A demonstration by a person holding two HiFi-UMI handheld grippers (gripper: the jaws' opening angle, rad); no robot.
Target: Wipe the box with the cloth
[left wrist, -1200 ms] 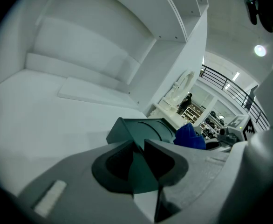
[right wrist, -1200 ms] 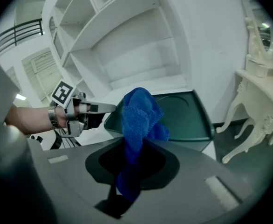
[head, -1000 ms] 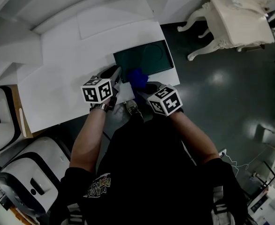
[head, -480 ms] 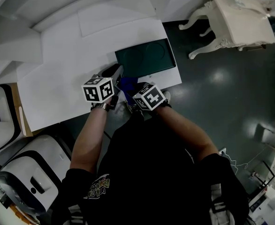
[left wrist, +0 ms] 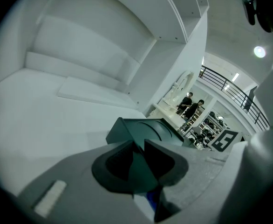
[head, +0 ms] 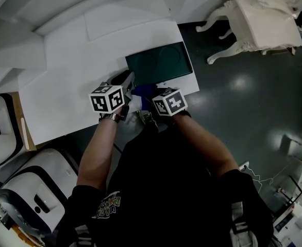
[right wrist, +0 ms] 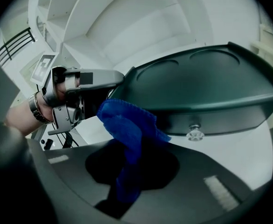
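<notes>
On the white surface (head: 73, 76), near its right edge, a flat dark green box (head: 158, 62), left tongs (left wrist: 137, 158) closed on its near left corner, right tongs (right wrist: 129, 171) pinching a fuzzy blue cloth (right wrist: 127, 122), cloth against the near side of the box, just beside the left tongs.

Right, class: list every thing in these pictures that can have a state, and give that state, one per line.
box: lid closed, lying on the table
cloth: bunched, against the box's near edge
left gripper: shut on the box's corner
right gripper: shut on the cloth
</notes>
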